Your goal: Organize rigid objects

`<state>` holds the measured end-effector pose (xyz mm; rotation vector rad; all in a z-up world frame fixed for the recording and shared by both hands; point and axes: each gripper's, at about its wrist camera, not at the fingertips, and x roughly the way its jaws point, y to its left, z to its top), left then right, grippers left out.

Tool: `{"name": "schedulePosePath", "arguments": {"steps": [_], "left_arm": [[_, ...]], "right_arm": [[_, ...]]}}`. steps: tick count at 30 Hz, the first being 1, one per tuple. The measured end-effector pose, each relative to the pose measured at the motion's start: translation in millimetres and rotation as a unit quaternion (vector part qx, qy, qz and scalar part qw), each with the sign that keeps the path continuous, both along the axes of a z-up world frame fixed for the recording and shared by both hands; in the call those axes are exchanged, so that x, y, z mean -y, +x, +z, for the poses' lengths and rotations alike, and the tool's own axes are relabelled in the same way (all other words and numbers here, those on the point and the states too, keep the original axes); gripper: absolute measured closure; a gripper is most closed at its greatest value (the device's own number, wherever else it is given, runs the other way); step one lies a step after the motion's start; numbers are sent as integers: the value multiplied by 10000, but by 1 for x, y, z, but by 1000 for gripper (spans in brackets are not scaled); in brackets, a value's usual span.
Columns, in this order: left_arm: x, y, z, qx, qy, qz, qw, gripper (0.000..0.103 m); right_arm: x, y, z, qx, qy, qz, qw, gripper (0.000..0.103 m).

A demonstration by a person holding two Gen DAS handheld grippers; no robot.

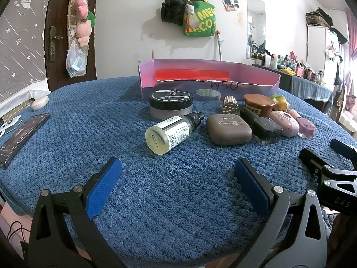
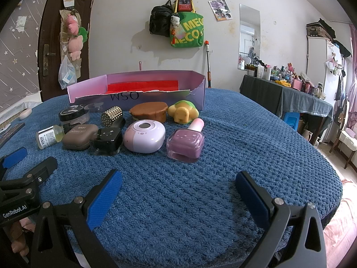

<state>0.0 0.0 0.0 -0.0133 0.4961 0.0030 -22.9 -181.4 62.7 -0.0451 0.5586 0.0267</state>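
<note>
Both my grippers hover released over the blue surface (image 1: pixel 174 201).

My left gripper (image 1: pixel 178 185) and right gripper (image 2: pixel 178 196) grasp nothing; the dropper bottle (image 1: pixel 171 131), brown compact (image 1: pixel 228 131) and purple polish bottle (image 2: pixel 186 144) lie clustered before the open purple box (image 1: pixel 209 87).

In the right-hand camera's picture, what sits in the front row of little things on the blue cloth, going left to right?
Clear dropper bottle → brown eyeshadow case → black square bottle → lilac rounded case → purple nail polish bottle.
</note>
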Motion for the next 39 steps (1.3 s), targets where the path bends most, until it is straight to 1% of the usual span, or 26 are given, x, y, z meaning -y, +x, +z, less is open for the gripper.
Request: {"name": "schedulePosePath", "arguments": {"steps": [6,9,10,12,13,16,20,24,27,30,32,33,34,36,38,39], "left_arm": [[-2,4,6,-118,-3,-1,9999,0],[-4,7,15,-96,-5,2,10000,0],[-5,10,17,-89,-3,4,10000,0],[-8,15,24,-95,-31,10,9999,0],[-10,19,27,-122,-59,-5,9999,0],[-17,31,32,-232,-83,-46,9997,0],[-20,44,38,-353,3,-113,9993,0],[-21,57,40,-549,140,-253,9981,0],[-23,64,37,-728,149,-349,9966,1],[-24,69,34,-898,130,-467,9948,4],[-24,72,32,-995,95,-528,9936,10],[-24,75,31,-1054,87,-566,9928,15],[-24,77,30,-1105,90,-584,9921,19],[-26,80,28,-1211,52,-636,9906,22],[-27,83,27,-1301,-45,-725,9888,30],[-26,84,25,-1359,-64,-774,9877,38]], "right_arm": [[0,3,2,-101,66,-28,9999,0],[2,6,11,-60,155,-26,9999,0],[4,7,21,23,123,-29,9999,0],[4,14,32,77,-14,-65,9999,0],[1,13,32,76,-39,-74,9999,0],[5,27,40,-9,-32,-168,9999,0],[13,42,44,-150,-54,-384,9991,0],[20,55,43,-358,-111,-604,9975,0],[23,63,40,-535,-142,-719,9959,0],[25,72,35,-727,-150,-792,9941,0],[26,78,31,-845,-177,-834,9928,0],[26,81,31,-891,-164,-838,9924,1],[24,81,29,-921,-161,-848,9920,3],[26,82,27,-983,-161,-821,9916,4],[26,84,27,-1040,-142,-790,9913,5],[26,84,27,-1058,-119,-773,9913,6]]}}
